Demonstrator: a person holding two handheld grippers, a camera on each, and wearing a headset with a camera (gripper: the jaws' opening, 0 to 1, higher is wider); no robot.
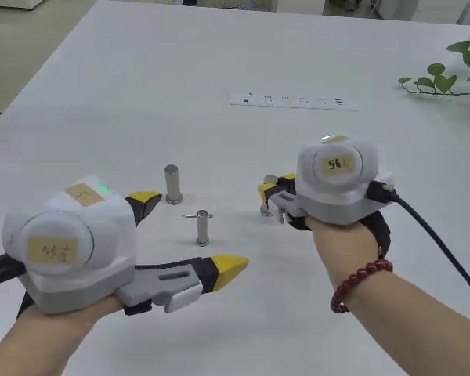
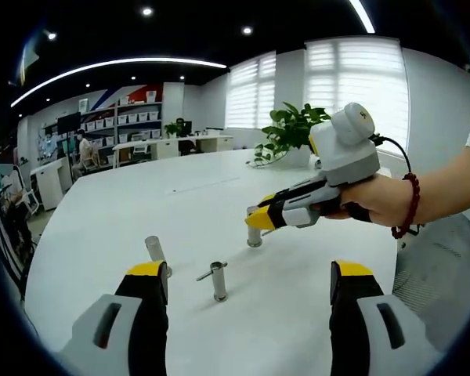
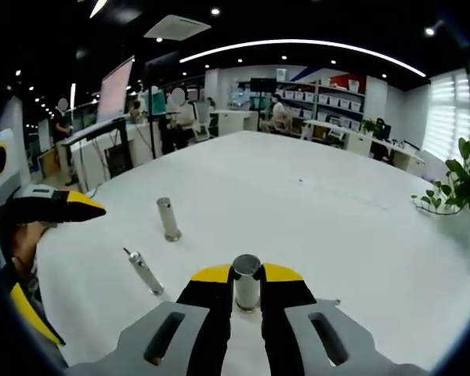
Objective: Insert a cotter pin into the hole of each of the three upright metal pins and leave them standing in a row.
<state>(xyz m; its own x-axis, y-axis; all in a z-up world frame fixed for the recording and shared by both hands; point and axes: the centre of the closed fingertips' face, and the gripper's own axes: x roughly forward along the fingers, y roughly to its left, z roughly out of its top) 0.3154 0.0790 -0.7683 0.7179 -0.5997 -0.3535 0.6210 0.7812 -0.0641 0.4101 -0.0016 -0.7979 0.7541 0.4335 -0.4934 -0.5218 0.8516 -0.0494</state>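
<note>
Three upright metal pins stand on the white table (image 1: pixel 141 94). The left pin (image 1: pixel 172 184) (image 2: pixel 155 252) (image 3: pixel 168 218) is bare. The middle pin (image 1: pixel 203 225) (image 2: pixel 218 280) (image 3: pixel 143 270) has a cotter pin (image 1: pixel 193 215) through its top. My right gripper (image 1: pixel 265 194) (image 3: pixel 246 276) (image 2: pixel 260 221) is shut on the right pin (image 1: pixel 267 205) (image 3: pixel 246 270) (image 2: pixel 254 236), which stays upright on the table. My left gripper (image 1: pixel 188 233) (image 2: pixel 249 270) is open, its yellow tips to either side of and short of the middle pin.
A white socket strip (image 1: pixel 294 100) lies farther back on the table. A green plant (image 1: pixel 454 70) sits at the far right edge. A black cable (image 1: pixel 439 243) trails from my right gripper. Desks and people (image 3: pixel 180 110) fill the room beyond.
</note>
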